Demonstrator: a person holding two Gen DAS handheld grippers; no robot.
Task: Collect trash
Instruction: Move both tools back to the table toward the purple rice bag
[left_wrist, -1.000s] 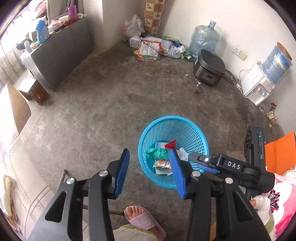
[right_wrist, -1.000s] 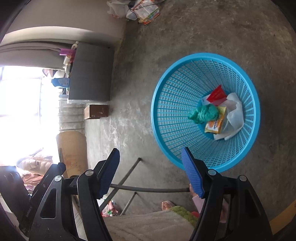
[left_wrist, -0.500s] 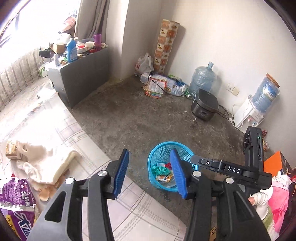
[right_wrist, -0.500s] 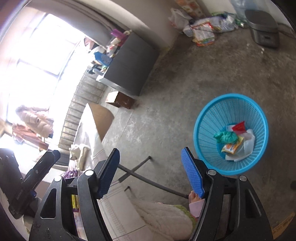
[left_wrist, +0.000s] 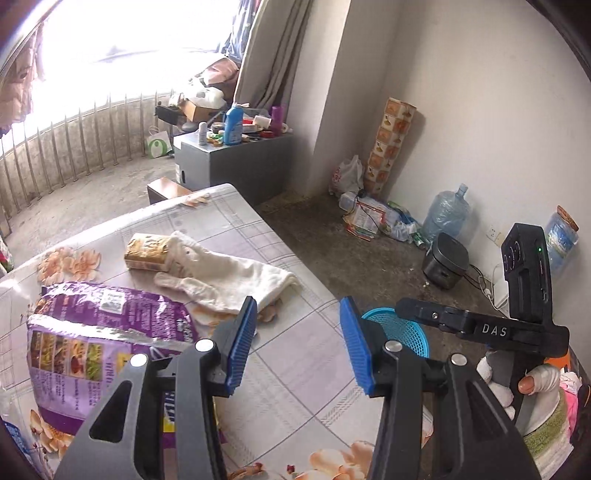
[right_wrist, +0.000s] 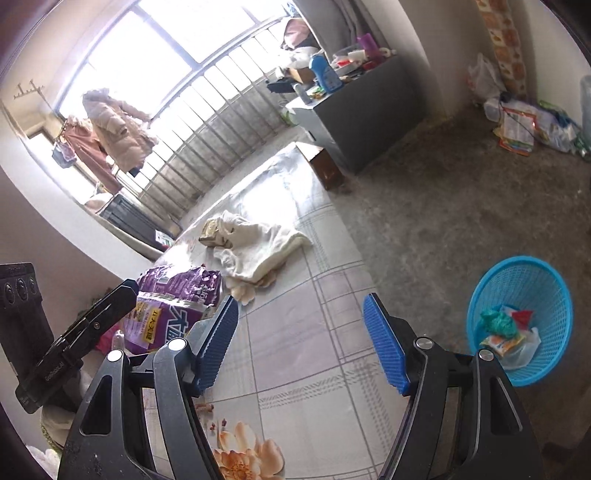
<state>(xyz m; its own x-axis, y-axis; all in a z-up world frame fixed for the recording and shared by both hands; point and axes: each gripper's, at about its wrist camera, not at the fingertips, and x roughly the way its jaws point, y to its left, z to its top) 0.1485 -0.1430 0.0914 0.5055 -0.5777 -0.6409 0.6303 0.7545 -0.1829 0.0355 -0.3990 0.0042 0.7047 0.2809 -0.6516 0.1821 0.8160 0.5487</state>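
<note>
A blue mesh trash basket (right_wrist: 524, 291) stands on the concrete floor at the right, holding a green wad, a red scrap, an orange packet and white plastic. It is partly hidden behind my left gripper in the left wrist view (left_wrist: 402, 328). My left gripper (left_wrist: 297, 345) is open and empty above a table with a floral checked cloth (left_wrist: 295, 380). My right gripper (right_wrist: 301, 339) is open and empty over the same table (right_wrist: 295, 369). On the table lie a purple bag (left_wrist: 99, 332), a white cloth (left_wrist: 236, 275) and a gold packet (left_wrist: 147, 251).
A grey cabinet (left_wrist: 236, 162) with bottles stands near the balcony railing. A small brown box (right_wrist: 323, 164) sits by the table's far end. Bags and papers (left_wrist: 369, 214), a water jug (left_wrist: 445, 214) and a black cooker (left_wrist: 445, 260) line the far wall.
Both grippers have risen and swung from over the basket on the floor up to the table. The table with the bag, cloth and packet has come into view. Both stay open.
</note>
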